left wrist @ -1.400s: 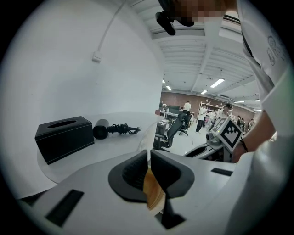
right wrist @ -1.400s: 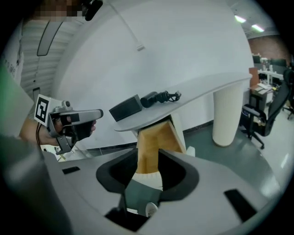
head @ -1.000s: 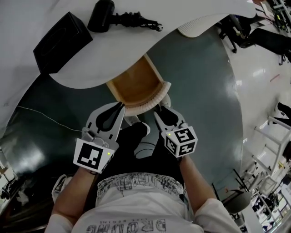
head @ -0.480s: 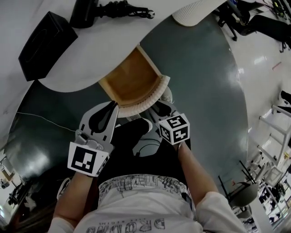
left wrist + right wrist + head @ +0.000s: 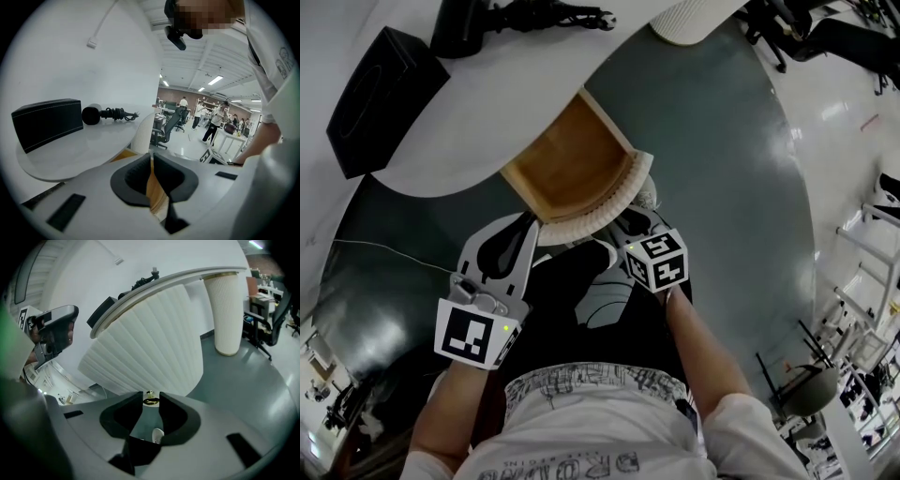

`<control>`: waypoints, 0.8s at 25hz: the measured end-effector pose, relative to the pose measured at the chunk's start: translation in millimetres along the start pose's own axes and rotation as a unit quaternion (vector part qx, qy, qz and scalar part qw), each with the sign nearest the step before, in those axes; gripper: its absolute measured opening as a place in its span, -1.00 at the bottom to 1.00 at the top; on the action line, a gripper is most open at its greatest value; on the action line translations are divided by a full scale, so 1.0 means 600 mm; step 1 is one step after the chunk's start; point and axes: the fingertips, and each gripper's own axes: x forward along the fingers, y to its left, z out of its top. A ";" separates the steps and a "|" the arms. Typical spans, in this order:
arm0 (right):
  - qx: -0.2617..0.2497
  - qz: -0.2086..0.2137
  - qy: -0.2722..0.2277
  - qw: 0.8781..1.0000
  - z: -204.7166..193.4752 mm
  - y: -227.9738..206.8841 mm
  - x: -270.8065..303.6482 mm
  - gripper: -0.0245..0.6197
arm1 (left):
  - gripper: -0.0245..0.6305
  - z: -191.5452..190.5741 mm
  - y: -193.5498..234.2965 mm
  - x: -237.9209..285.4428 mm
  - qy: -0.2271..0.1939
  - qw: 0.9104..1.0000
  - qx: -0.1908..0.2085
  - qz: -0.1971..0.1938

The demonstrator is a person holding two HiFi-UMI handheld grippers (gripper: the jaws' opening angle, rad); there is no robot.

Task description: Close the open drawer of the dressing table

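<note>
The dressing table's drawer (image 5: 572, 164) stands pulled out, its wooden inside bare, its ribbed white front (image 5: 605, 208) towards me. In the right gripper view that front (image 5: 150, 352) fills the middle, with a small brass knob (image 5: 150, 401) at its lower edge. My right gripper (image 5: 151, 404) has just been closing, and its tips now sit on either side of the knob, touching it. In the head view the right gripper (image 5: 630, 225) is mostly under its marker cube. My left gripper (image 5: 528, 223) is shut at the drawer's left front corner, holding nothing (image 5: 152, 159).
A black box (image 5: 370, 98) and a hair dryer (image 5: 478, 23) lie on the white tabletop (image 5: 487, 103). A ribbed white table leg (image 5: 226, 315) stands to the right. My shoes (image 5: 600, 300) are below the drawer. Office chairs and people are far behind.
Both grippers have sunk. The right one moved in under the drawer front, tipped steeper, and its jaws narrowed around the knob. The left gripper stays at the drawer's left corner.
</note>
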 end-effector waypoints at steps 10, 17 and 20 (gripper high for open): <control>0.008 -0.002 -0.008 1.000 0.016 -0.002 0.024 -0.55 | -0.81 -0.008 0.031 -0.009 -0.002 1.000 -0.011 0.012; 0.002 0.004 -0.021 1.000 0.076 0.007 0.069 -0.56 | -0.81 -0.006 0.070 -0.024 -0.009 0.999 -0.018 0.032; 0.000 0.009 -0.029 1.000 0.104 0.012 0.091 -0.56 | -0.81 -0.006 0.087 -0.028 -0.011 0.999 -0.018 0.039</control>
